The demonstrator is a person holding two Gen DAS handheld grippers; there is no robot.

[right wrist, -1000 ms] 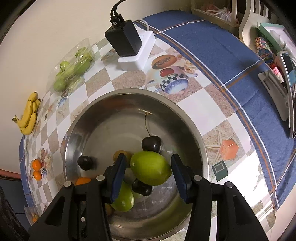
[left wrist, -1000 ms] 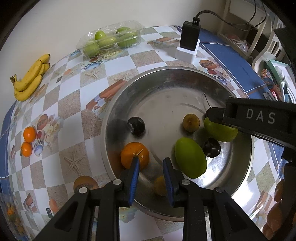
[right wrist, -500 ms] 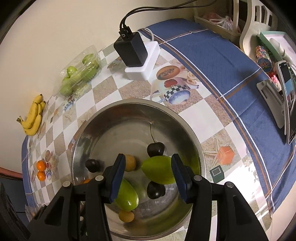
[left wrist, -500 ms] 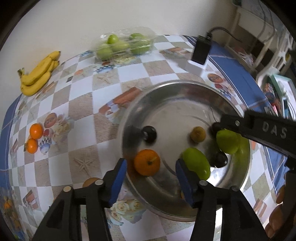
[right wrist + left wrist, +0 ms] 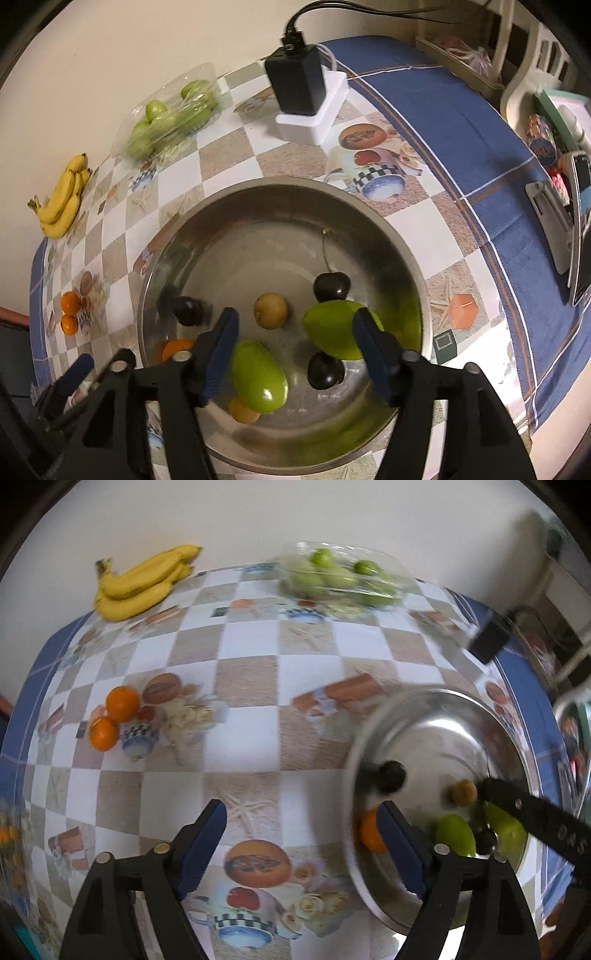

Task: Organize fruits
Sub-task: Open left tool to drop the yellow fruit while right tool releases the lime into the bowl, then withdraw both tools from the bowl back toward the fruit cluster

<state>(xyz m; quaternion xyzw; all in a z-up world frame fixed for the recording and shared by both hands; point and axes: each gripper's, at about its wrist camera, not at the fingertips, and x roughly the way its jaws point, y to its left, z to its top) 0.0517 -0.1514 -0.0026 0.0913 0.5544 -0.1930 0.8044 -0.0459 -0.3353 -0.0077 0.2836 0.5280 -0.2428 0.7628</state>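
Left gripper (image 5: 304, 834): jaws wide and opening, nothing between them. It hangs over the checked tablecloth (image 5: 251, 686) at lower centre of the left wrist view, its right finger overlapping the rim of the steel bowl (image 5: 436, 709) at right of frame. That view is motion-blurred.

Right gripper (image 5: 297, 343): jaws opening over the bowl (image 5: 280, 188), pads not pressing on anything. A green mango (image 5: 332, 328) lies on the bowl floor between the fingers, close against the right finger; whether it touches the pad cannot be told.

Bowl contents, right wrist view: a second green mango (image 5: 260, 380) at lower centre, beside the left finger; a stemmed cherry (image 5: 331, 286) just above the first mango; a second cherry (image 5: 325, 371) below it; a third dark fruit (image 5: 187, 311) at the left; a small yellow-brown round fruit (image 5: 270, 311) at centre; an orange (image 5: 173, 349) partly hidden at lower left; a small orange-yellow fruit (image 5: 243, 411) under the second mango.

Outside the bowl, left wrist view: a bunch of bananas (image 5: 142, 585) at upper left; a clear plastic tray of green fruits (image 5: 340, 578) at upper centre; two oranges (image 5: 112, 718), touching, at left. A black charger on a white block (image 5: 301, 99) stands at upper centre of the right wrist view.
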